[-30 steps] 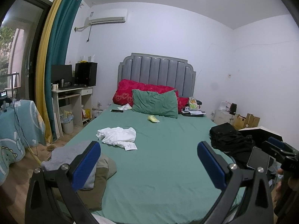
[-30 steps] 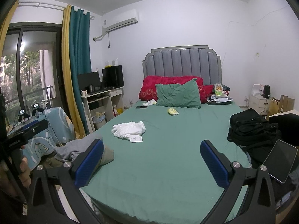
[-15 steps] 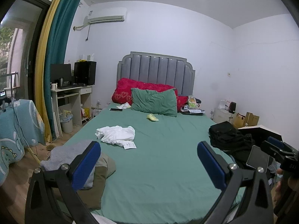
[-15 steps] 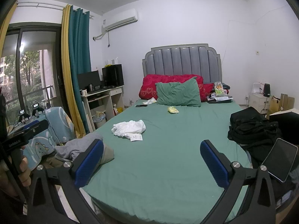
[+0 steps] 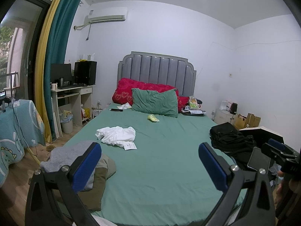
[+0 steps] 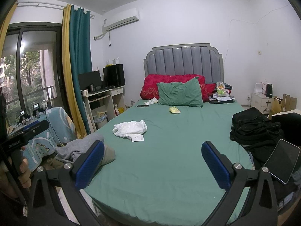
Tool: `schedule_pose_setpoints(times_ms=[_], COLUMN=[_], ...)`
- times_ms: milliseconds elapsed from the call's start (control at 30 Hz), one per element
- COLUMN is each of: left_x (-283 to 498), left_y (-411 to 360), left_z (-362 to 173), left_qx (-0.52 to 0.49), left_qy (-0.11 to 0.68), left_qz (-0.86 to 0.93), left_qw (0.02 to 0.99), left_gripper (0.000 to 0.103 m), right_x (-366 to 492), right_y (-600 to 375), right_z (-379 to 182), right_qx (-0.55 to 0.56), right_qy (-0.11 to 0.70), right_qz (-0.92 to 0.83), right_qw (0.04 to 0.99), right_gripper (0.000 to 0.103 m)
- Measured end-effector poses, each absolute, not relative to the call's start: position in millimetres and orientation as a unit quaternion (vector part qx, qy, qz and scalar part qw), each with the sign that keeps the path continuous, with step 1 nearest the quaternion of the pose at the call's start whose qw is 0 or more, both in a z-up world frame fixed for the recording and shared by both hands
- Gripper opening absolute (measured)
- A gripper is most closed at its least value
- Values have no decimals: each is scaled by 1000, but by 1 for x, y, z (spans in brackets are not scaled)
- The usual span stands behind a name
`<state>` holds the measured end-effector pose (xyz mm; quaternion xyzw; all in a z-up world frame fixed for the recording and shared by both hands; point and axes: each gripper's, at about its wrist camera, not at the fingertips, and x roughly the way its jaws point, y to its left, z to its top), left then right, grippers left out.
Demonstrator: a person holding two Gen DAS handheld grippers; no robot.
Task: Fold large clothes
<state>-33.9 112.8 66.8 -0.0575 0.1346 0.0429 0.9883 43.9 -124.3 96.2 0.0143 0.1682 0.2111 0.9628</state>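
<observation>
Green bed (image 5: pixel 160 169), two pillows — one white garment (image 5: pixel 116 134)

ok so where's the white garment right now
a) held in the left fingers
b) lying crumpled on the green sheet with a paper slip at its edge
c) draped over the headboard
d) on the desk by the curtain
b: the white garment lies crumpled on the green sheet with a paper slip at its near edge, and both sets of fingers stand open and empty.
</observation>
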Motion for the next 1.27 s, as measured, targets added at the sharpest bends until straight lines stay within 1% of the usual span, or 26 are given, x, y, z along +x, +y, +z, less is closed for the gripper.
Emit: schedule_pose_setpoints(times_ms=[1267], left_x=[-28], left_y=[111], left_z=[60], left_qx=[-55], left_qy=[145], left_qz=[30], left_qw=[987], left_gripper=[103], right_x=[43], right_y=[-115], right_z=[88], right_qx=[15], right_qy=[179], right_qz=[207], right_qw=[962], right_gripper=[102])
